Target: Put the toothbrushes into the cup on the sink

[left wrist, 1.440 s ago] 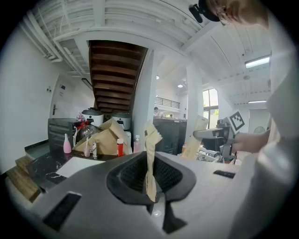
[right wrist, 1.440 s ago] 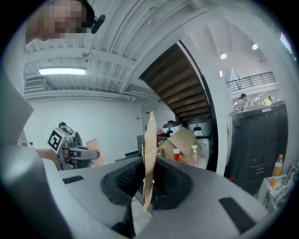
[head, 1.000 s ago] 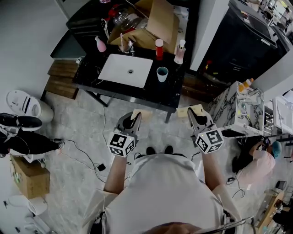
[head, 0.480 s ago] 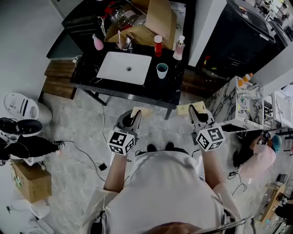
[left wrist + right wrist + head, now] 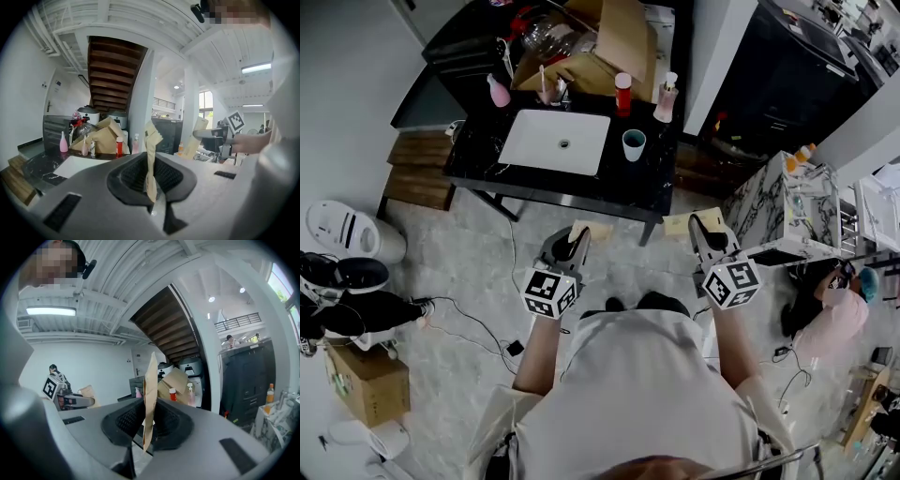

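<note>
**Head view:** Seen from above, a person in a pale top stands on a marbled floor (image 5: 469,272), facing a black tabletop (image 5: 637,187) in the upper middle of the frame. A white sink (image 5: 555,142) is set into it. Just right of the basin stands a pale teal cup (image 5: 633,144). It is upright, and what is inside cannot be made out. At the sink's far edge, a small holder carries thin sticks that look like the toothbrushes (image 5: 546,86). It stands between a pink bottle (image 5: 498,91) and a red bottle (image 5: 623,94). A pump bottle (image 5: 666,99) stands further right, and a cardboard box (image 5: 619,42) lies behind. The left gripper (image 5: 575,242) and the right gripper (image 5: 703,234) are held at lower centre, well short of the tabletop.

**Left gripper view:** The left gripper's (image 5: 151,177) fingers are pressed together on a tan card (image 5: 151,145) that stands upright between them. The sink, bottles and box show at middle left. The other gripper shows at the right edge.

**Right gripper view:** The right gripper's (image 5: 147,422) fingers are clamped on a second tan card (image 5: 150,394), also upright. The box and bottles sit behind it, right of centre. The left gripper appears at the lower left.
</note>
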A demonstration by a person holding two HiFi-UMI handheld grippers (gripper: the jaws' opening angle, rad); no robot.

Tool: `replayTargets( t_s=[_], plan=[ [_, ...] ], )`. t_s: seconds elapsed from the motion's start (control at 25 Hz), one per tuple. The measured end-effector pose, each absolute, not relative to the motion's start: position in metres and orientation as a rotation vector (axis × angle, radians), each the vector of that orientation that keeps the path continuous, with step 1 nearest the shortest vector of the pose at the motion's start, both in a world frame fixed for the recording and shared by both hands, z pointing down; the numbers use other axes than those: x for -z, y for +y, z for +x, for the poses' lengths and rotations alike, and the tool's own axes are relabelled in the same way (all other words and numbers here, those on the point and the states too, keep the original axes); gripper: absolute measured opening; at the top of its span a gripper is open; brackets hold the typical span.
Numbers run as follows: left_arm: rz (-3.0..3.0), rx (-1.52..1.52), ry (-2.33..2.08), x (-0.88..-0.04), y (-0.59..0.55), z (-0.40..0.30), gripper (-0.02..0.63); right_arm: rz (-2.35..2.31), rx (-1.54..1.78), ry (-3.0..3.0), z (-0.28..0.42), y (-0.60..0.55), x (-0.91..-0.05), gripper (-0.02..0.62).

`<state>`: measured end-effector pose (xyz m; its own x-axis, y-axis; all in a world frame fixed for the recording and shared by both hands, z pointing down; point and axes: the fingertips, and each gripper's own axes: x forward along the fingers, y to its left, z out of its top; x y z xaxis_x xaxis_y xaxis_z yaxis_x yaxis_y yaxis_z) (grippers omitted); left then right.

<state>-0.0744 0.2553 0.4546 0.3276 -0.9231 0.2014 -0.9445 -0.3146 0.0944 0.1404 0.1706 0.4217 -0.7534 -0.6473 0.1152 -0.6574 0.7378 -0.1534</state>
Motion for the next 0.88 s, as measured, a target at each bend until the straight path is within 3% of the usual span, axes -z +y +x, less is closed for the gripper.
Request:
replayTargets(
  t_s=[0.88],
  plan=[
    [2.344, -0.159, -1.716, -0.470, 0.222, -0.094, 0.032, 1.067, -0.326, -2.881, 0.125, 0.131, -0.433, 0.063]
  ],
)
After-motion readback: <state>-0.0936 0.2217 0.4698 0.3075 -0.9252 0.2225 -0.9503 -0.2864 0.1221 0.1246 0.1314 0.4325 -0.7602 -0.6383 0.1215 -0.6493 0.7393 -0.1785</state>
